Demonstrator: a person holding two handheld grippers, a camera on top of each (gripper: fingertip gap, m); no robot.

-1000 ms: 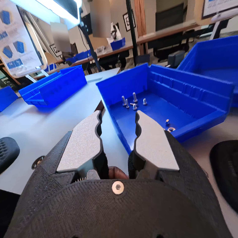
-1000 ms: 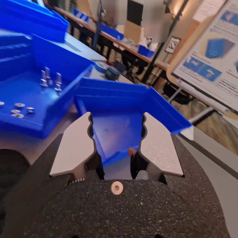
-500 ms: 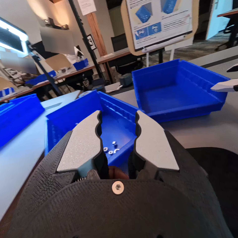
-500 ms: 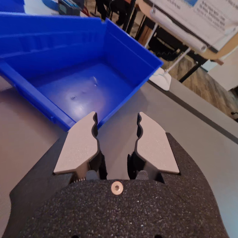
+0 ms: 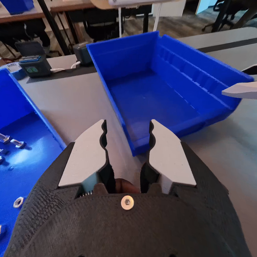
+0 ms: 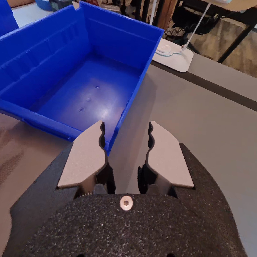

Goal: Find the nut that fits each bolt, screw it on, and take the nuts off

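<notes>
My left gripper (image 5: 128, 123) is open with nothing between its pads, above the grey table (image 5: 77, 100) at the near left corner of an empty blue bin (image 5: 159, 97). A second blue bin (image 5: 20, 159) at the left edge holds several silver bolts (image 5: 16, 142) and a nut (image 5: 17, 204). My right gripper (image 6: 125, 125) is open with nothing between its pads, over the near right corner of the same empty blue bin (image 6: 83, 90). One right finger (image 5: 240, 90) shows at the right edge of the left wrist view.
A dark device (image 5: 34, 66) with a white cable stands on the table behind the bins. A white lamp base (image 6: 175, 58) sits at the far table edge to the right of the empty bin. Grey table (image 6: 194, 125) stretches to the right.
The left wrist view has swung right from the bin with the bolts to the empty bin, and its jaws opened a little wider. My right gripper moved over the empty bin's right corner and narrowed earlier.
</notes>
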